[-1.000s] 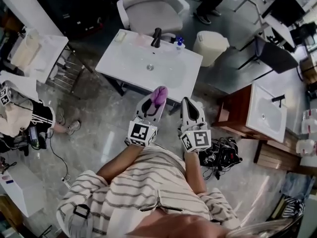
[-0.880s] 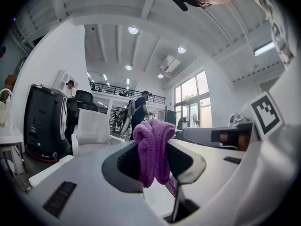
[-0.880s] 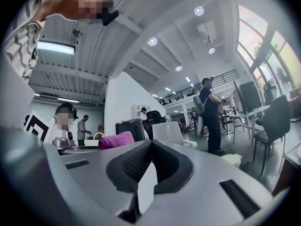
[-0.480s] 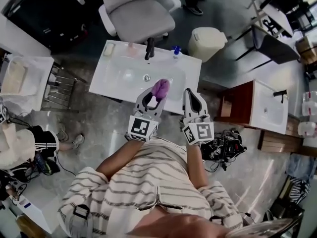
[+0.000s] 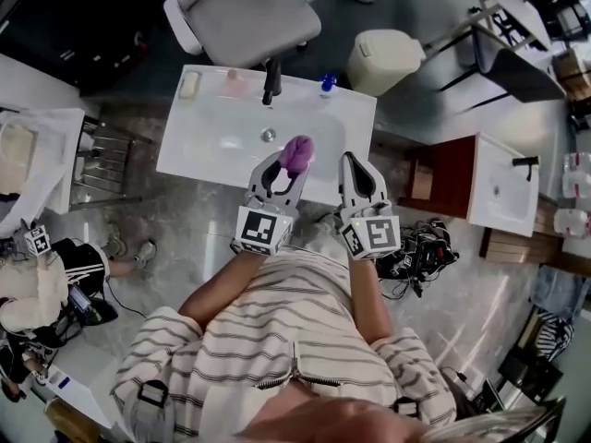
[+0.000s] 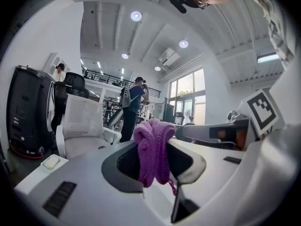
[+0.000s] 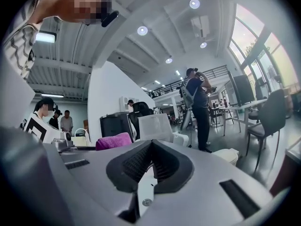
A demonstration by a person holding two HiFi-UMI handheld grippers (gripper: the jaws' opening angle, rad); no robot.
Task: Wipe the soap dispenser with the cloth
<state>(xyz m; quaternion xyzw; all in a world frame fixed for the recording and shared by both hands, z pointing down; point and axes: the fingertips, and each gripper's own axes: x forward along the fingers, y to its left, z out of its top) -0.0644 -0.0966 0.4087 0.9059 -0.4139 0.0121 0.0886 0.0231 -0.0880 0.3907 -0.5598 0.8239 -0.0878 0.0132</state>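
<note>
A small soap dispenser with a blue top [image 5: 326, 83] stands at the back right of the white washbasin [image 5: 211, 146], beside the black tap [image 5: 271, 79]. My left gripper [image 5: 294, 161] is shut on a bunched purple cloth [image 5: 296, 152], held level over the basin's front edge. In the left gripper view the purple cloth [image 6: 153, 149] hangs between the jaws of the left gripper [image 6: 154, 147]. My right gripper [image 5: 353, 162] is beside it, shut and holding nothing. The right gripper [image 7: 150, 160] has its ribbed pads together, and the purple cloth [image 7: 114, 141] shows to its left.
A soap bar [image 5: 190, 83] lies at the basin's back left. A grey office chair [image 5: 245, 12] and a beige bin [image 5: 383, 60] stand behind the basin. At the right is a second basin on a wooden cabinet [image 5: 499, 192], with cables [image 5: 416, 261] on the floor. A metal rack [image 5: 102, 160] stands at the left.
Both grippers have come forward to the washbasin's front edge, the left one still shut on the cloth. The basin now lies closer under them.
</note>
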